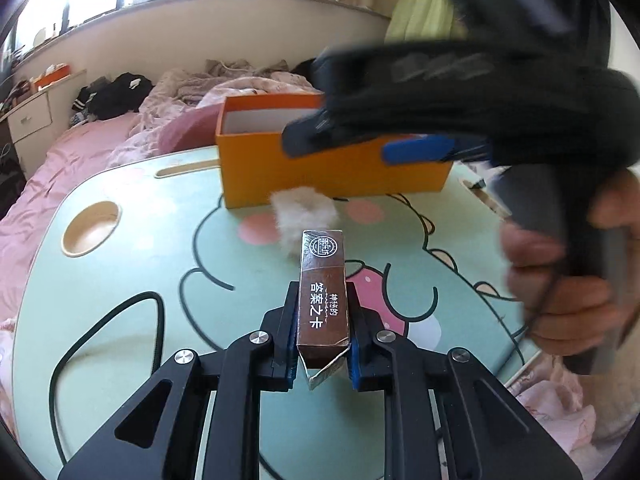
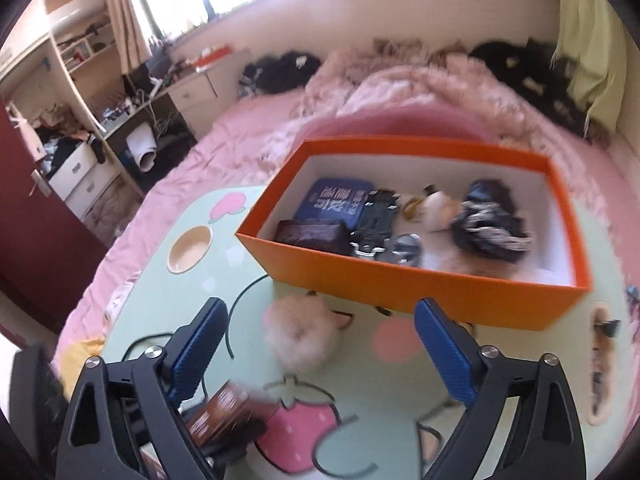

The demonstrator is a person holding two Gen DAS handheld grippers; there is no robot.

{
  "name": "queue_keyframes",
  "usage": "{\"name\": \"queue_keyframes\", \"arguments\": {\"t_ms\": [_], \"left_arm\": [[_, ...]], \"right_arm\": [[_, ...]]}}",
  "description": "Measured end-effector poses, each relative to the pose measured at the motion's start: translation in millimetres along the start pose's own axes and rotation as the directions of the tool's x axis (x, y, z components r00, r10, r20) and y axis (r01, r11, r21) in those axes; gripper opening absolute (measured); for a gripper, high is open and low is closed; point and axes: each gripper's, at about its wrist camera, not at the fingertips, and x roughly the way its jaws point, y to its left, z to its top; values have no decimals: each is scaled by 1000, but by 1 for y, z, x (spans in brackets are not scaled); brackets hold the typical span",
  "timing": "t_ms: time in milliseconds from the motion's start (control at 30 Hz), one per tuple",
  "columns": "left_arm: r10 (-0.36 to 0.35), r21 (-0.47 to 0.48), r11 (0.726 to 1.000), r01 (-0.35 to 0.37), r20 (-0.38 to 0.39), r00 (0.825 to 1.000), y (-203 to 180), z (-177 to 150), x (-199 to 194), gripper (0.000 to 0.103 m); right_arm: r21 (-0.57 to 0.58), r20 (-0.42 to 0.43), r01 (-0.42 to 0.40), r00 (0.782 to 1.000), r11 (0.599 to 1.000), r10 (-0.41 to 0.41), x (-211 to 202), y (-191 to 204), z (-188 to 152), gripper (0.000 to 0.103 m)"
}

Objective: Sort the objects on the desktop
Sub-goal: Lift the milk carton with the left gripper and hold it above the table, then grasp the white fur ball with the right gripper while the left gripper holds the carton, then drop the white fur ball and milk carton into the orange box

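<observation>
My left gripper (image 1: 323, 300) is shut on a brown card box (image 1: 323, 292) with white Chinese lettering, held above the green cartoon table (image 1: 120, 280). The box also shows in the right wrist view (image 2: 224, 412), low at the left. A fluffy white-pink pompom (image 1: 304, 210) lies on the table before the orange box (image 1: 280, 176). My right gripper (image 2: 320, 344) is open and empty, above the pompom (image 2: 302, 334) and near the orange box (image 2: 400, 280), which holds several items. In the left wrist view the right gripper (image 1: 372, 144) is blurred in front of the orange box.
A round cup recess (image 1: 91, 228) is sunk in the table's left side. A black cable (image 1: 100, 328) runs over the table. A pink bed with clothes (image 2: 400, 88) lies behind. Shelves and drawers (image 2: 80, 120) stand at the left.
</observation>
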Motion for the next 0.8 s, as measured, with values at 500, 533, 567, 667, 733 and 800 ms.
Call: {"name": "queue_keyframes", "arguments": {"t_ms": [500, 533, 567, 667, 733, 800], "left_arm": [[-24, -63, 998, 24, 0, 1000, 19, -6, -8, 20], [-24, -63, 998, 24, 0, 1000, 19, -5, -8, 20], [-23, -64, 998, 23, 4, 1000, 19, -3, -9, 20], [-24, -66, 998, 25, 27, 999, 20, 6, -13, 20], [-20, -58, 998, 23, 49, 999, 20, 14, -19, 20], [-15, -50, 999, 18, 73, 997, 21, 26, -21, 20]], "right_arm": [[-43, -41, 42, 998, 998, -44, 22, -4, -39, 28], [-50, -19, 46, 999, 998, -47, 15, -6, -42, 28], [-52, -2, 49, 999, 997, -49, 9, -6, -44, 28], [-45, 76, 56, 996, 997, -52, -19, -16, -44, 28], [-31, 133, 65, 989, 997, -60, -38, -20, -39, 28], [-15, 197, 75, 978, 997, -71, -58, -26, -30, 28]]}}
